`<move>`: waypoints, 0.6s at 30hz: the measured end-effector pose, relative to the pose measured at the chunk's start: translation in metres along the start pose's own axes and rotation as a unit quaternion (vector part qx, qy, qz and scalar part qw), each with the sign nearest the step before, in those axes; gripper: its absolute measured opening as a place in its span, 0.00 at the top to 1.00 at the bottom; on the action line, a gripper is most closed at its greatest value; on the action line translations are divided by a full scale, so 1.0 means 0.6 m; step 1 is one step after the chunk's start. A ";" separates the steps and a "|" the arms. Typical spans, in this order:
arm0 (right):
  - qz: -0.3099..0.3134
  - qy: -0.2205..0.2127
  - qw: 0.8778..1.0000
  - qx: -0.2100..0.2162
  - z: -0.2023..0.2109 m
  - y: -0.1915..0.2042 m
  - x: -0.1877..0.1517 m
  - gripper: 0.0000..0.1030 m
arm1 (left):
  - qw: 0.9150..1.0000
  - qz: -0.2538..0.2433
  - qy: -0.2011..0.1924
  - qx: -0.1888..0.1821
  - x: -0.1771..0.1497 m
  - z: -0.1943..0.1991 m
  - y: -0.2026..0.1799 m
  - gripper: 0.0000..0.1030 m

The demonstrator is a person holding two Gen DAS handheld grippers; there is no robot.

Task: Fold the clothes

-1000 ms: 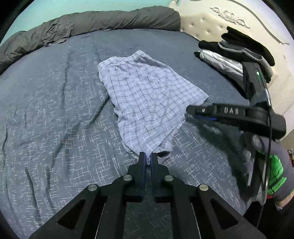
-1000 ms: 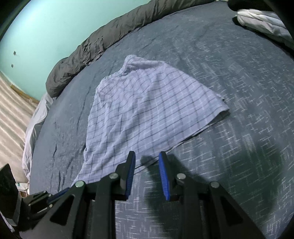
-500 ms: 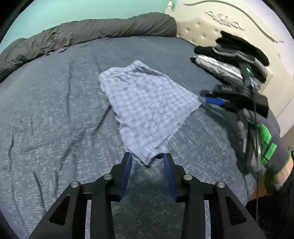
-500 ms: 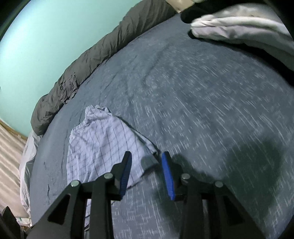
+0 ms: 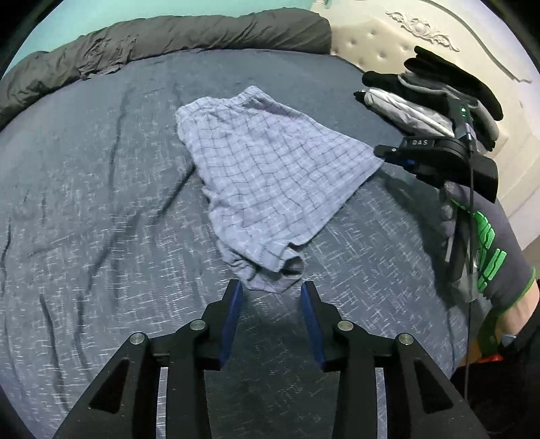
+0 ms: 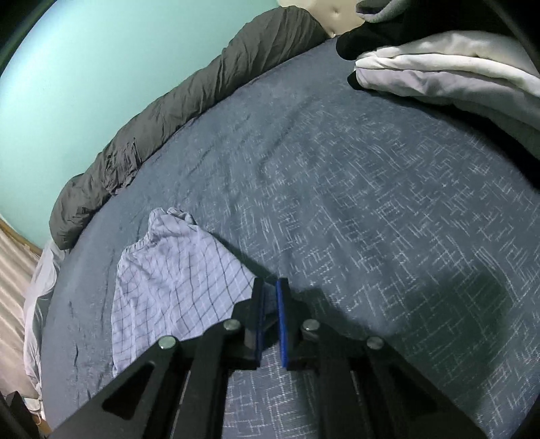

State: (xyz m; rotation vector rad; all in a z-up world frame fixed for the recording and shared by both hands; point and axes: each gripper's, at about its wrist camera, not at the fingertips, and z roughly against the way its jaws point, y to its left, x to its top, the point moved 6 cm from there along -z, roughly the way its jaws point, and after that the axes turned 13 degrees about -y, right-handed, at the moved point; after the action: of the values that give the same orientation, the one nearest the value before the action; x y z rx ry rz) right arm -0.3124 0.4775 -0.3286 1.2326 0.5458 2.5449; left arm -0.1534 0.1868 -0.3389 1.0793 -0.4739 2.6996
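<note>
Garment: a pair of light blue-grey checked cotton shorts [image 5: 270, 179] lies spread on the bed, well out on the mattress; elastic waistband at the far end, rumpled leg hem at the near end in the left wrist view.
Bed surface: dark blue-grey sheet with fine white dash pattern [image 5: 101, 202], creased in long lines to the left of the shorts.
Left gripper [image 5: 271, 293]: black frame with blue pads, jaws released and standing apart, with nothing between them; the bunched near hem of the shorts lies just beyond the fingertips, apart from the pads.
Right gripper [image 6: 269, 287]: black frame with blue pads, fingers clenched to a narrow gap at the right-hand corner of the shorts; a fold of the checked cloth runs in between the pads, so it is grasping that corner.
Right gripper seen from the left: its black body [image 5: 435, 158] sits at the right side point of the shorts, touching the cloth.
Hand: a grey glove with green print [image 5: 479, 236] holds the right gripper's handle, bare wrist below it.
Folded stack: black, grey and white garments [image 5: 432, 98] piled at the far right of the bed, well apart from the shorts.
Duvet: dark grey rolled quilt [image 5: 162, 37] along the far edge of the bed.
Headboard: cream tufted panel with carved ornament [image 5: 405, 30] behind the stack.
Wall: pale turquoise [image 6: 101, 67] behind the quilt.
</note>
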 end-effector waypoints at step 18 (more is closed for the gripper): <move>-0.007 0.010 1.000 0.003 0.003 0.004 -0.005 0.94 | 0.991 0.135 0.000 0.017 0.017 -0.037 0.024 0.64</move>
State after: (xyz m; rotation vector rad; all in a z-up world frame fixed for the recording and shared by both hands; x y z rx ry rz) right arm -0.3093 0.4747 -0.3285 1.2031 0.5634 2.5477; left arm -0.1789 0.1821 -0.3504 1.0948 -0.6178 2.9500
